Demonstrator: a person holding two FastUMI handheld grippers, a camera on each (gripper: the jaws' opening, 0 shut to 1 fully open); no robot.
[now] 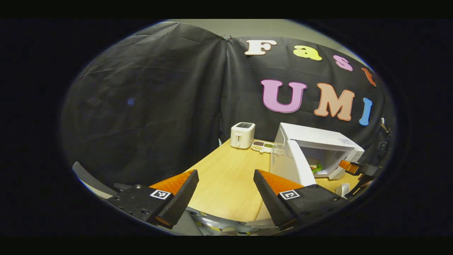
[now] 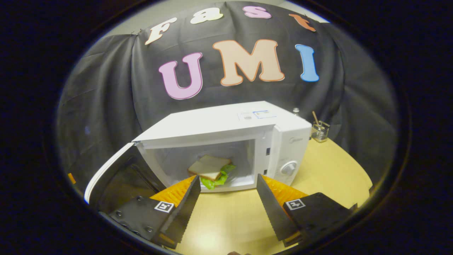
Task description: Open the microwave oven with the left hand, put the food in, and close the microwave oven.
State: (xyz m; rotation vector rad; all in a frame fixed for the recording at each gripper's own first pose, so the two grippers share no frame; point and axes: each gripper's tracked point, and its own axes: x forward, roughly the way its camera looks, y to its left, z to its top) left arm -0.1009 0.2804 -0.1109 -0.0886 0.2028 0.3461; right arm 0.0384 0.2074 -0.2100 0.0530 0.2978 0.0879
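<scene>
The white microwave [image 2: 226, 124] stands on the wooden table with its door [image 2: 116, 177] swung open to the left. Inside lies a sandwich [image 2: 208, 170] of toast with green lettuce. My right gripper [image 2: 228, 186] hovers open just in front of the cavity, nothing between its fingers. In the left gripper view the microwave [image 1: 311, 141] sits at the right, its open door [image 1: 292, 163] facing me, with a bit of green food [image 1: 317, 168] visible inside. My left gripper [image 1: 226, 180] is open over the table, left of the door, holding nothing. The right gripper [image 1: 352, 167] shows at the cavity mouth.
A white toaster [image 1: 242, 135] and a small divided tray of food [image 1: 262, 145] stand at the table's far side, left of the microwave. A metal holder with sticks [image 2: 319, 130] sits to the right of the microwave. Bare tabletop [image 1: 226, 177] lies under my left gripper.
</scene>
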